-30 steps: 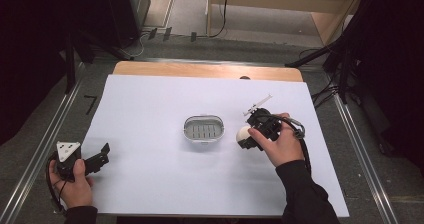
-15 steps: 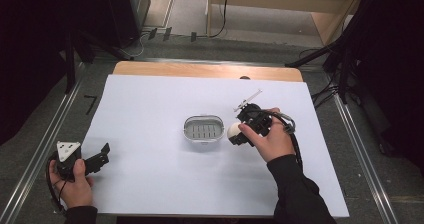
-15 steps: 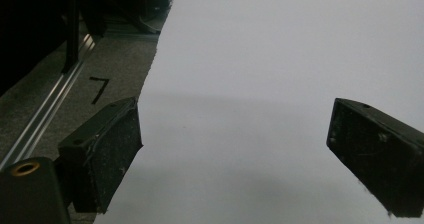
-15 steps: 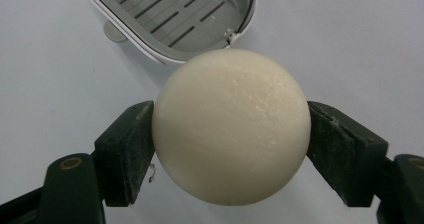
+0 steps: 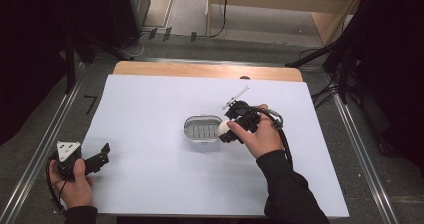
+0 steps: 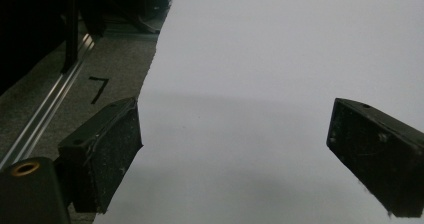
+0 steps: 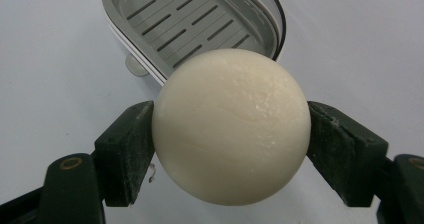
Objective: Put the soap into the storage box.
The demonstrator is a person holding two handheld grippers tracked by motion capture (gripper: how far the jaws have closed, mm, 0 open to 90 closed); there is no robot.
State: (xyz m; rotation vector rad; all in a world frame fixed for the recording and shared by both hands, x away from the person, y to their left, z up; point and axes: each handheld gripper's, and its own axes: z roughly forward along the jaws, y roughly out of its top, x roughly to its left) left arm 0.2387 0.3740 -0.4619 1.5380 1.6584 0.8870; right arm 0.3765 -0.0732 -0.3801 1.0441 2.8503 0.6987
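The right gripper (image 5: pixel 225 129) squeezes the white soap (image 7: pixel 231 126) beside the dish (image 5: pixel 202 128). Next, put it inside. The left gripper (image 6: pixel 235 154) is open, holding nothing.

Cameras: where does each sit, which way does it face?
High view: above the person's side, looking forward and down at the white sheet; both hands show.
Left gripper view: on the left gripper, open jaws over the sheet.
Right gripper view: on the right gripper, clamping a round cream soap ball.
Shared: grey slotted soap dish.
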